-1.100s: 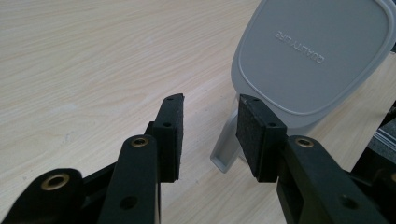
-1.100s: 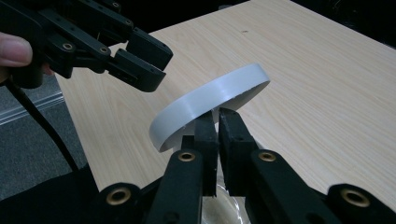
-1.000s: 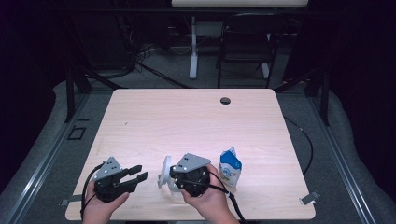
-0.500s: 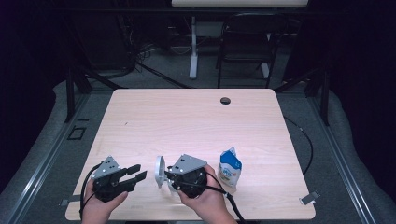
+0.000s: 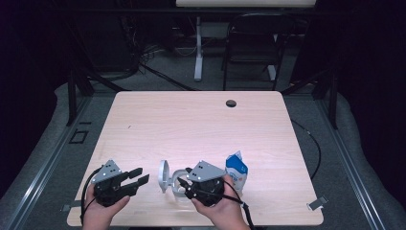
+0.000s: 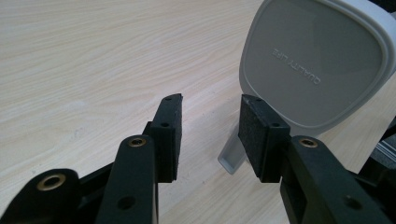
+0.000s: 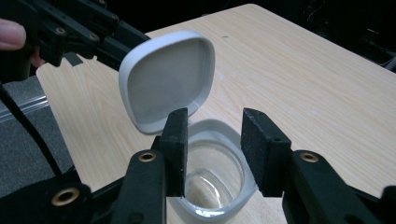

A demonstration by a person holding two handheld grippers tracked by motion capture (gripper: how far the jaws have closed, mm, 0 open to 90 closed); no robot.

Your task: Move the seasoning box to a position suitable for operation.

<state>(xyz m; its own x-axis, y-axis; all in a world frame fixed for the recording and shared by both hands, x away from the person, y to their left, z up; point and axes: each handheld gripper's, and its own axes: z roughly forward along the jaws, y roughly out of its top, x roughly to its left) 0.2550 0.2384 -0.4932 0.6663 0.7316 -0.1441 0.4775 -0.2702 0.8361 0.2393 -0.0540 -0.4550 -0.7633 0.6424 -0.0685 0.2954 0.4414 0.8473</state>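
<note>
Left gripper (image 5: 138, 178): near the front left edge of the table (image 5: 191, 115), jaws spread wide and holding nothing, aimed level toward the raised lid (image 5: 163, 175); probably parked there as a ready support, with the flat back of the lid (image 6: 317, 65) just ahead of the fingertips (image 6: 254, 121) and not touched.

Container (image 5: 178, 184): clear tub with a white rim, standing at the front centre of the table between the two grippers; hinged lid tipped upright on the left side, so the mouth lies open from above. Inside of the lid (image 7: 168, 79) and the see-through hollow of the container (image 7: 210, 182), apparently empty, seen in the right gripper view.

Right gripper (image 5: 184, 183): jaws just opened to a middling gap, pads (image 7: 177, 144) straddling the near rim without pressing on it; likely a release after setting the lid up.

Carton (image 5: 237, 171): small blue and white pack, upright just right of the right gripper, near at hand, perhaps for pouring or packing next.
</note>
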